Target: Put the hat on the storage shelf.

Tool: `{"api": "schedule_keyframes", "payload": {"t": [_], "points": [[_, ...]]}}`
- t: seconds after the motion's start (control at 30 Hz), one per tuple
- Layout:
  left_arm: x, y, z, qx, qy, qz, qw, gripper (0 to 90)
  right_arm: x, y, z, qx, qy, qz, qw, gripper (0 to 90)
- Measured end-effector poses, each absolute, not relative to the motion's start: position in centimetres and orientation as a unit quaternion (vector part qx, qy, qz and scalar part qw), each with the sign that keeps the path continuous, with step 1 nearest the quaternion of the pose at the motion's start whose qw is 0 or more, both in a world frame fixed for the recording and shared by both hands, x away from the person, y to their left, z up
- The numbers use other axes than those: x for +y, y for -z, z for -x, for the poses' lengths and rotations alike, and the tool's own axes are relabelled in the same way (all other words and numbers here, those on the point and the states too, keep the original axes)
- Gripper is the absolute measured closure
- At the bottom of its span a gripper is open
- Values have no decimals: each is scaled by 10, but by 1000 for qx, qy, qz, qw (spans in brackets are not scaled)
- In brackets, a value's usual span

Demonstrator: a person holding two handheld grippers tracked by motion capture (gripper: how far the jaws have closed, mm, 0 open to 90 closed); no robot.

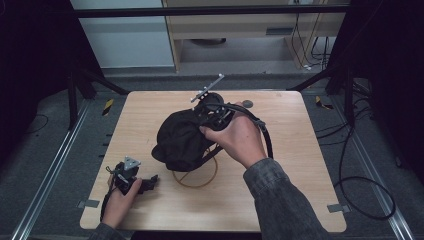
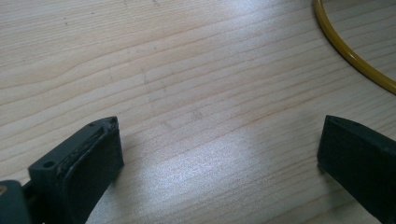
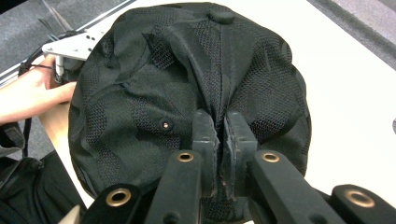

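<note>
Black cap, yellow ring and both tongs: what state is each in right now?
Black cap: crumpled, a fold of its fabric pinched, partly lying over the ring.
Yellow ring: flat on the table, partly covered by the cap.
Right tongs: shut on the cap.
Left tongs: open, nothing between them, low over bare wood.
Table: bears cap and ring.

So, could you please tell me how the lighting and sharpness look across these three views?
High view: dim, dark surroundings, the black hat shows little detail. Left gripper view: pale glare on the table, near pads soft. Right gripper view: hat mesh sharp, table washed out white.
</note>
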State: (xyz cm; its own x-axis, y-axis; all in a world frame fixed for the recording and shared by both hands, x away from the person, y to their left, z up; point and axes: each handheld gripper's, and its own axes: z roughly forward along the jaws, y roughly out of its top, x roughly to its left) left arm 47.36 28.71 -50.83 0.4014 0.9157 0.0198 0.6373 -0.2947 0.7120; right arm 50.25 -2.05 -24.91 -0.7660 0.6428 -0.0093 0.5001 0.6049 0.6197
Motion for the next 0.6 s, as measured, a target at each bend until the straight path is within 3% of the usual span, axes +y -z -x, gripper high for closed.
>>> {"api": "schedule_keyframes", "payload": {"t": [0.6], "points": [[287,508,-474,501,-218,-775,319,0,-33,264,-494,888,-308,-321,117,830]]}}
